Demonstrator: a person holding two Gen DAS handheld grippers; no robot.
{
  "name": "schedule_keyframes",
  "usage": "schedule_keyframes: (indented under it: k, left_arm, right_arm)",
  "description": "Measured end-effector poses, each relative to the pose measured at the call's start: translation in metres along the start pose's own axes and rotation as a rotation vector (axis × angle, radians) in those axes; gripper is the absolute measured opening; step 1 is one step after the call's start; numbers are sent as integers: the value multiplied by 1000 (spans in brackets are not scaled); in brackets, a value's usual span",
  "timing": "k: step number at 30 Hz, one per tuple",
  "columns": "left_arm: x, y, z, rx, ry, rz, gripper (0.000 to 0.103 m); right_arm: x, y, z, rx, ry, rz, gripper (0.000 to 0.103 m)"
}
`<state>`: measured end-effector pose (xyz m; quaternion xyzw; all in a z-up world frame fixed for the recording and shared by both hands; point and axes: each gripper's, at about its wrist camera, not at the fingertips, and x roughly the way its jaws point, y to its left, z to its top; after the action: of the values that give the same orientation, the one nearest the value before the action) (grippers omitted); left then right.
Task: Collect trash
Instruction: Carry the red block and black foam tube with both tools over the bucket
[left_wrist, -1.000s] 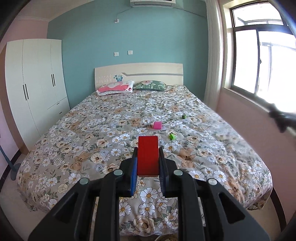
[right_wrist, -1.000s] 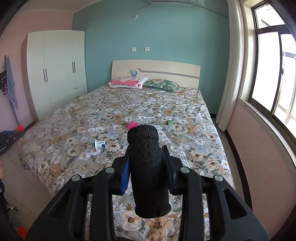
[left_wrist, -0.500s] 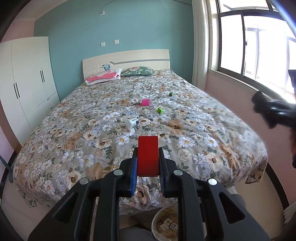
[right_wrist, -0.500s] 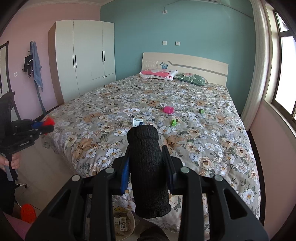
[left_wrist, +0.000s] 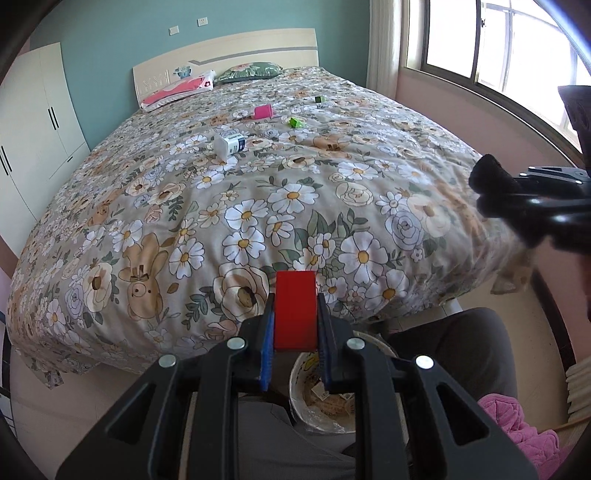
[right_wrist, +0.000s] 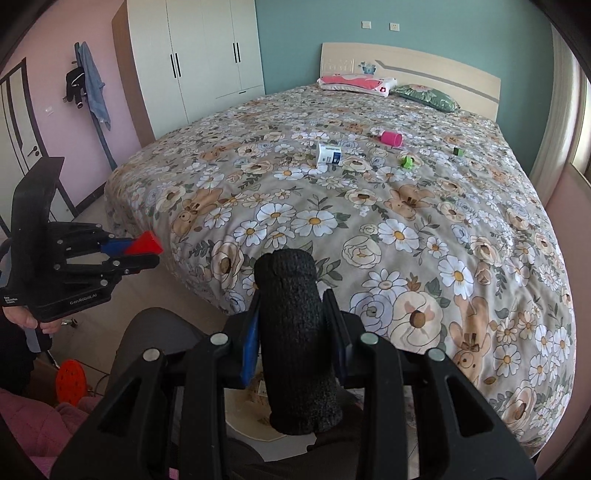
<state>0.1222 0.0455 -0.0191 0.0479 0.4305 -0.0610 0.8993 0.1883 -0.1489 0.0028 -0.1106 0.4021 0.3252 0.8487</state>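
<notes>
My left jaws (left_wrist: 295, 325) pinch a red block (left_wrist: 295, 310), my right jaws (right_wrist: 295, 332) a black foam roll (right_wrist: 297, 339); released off-centre, either could miss the waste basket (left_wrist: 295, 376) below.

Your right gripper (right_wrist: 295, 332) clamps a black, rough-textured foam cylinder (right_wrist: 295, 332) between its blue-padded jaws, above a pale round bin (right_wrist: 251, 417) by your dark-trousered knee (right_wrist: 155, 339). At the left edge, your left gripper (right_wrist: 147, 251) pinches a red wedge-shaped block (right_wrist: 146, 243). On the floral quilted bed (right_wrist: 369, 229) lie a white-and-blue carton (right_wrist: 328, 154), a pink plastic cup (right_wrist: 391, 138) and two small green pieces (right_wrist: 407, 161), well apart from you.
</notes>
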Motion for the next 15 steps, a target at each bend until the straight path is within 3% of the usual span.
schedule_keyframes:
  k: [8, 15]
  left_arm:
    - [65, -14, -37, -11, 154, -72, 22]
    - [117, -23, -64, -19, 276, -97, 22]
  right_arm:
    - [80, 8, -53, 48, 160, 60, 33]
    - [132, 12, -95, 55, 261, 51, 33]
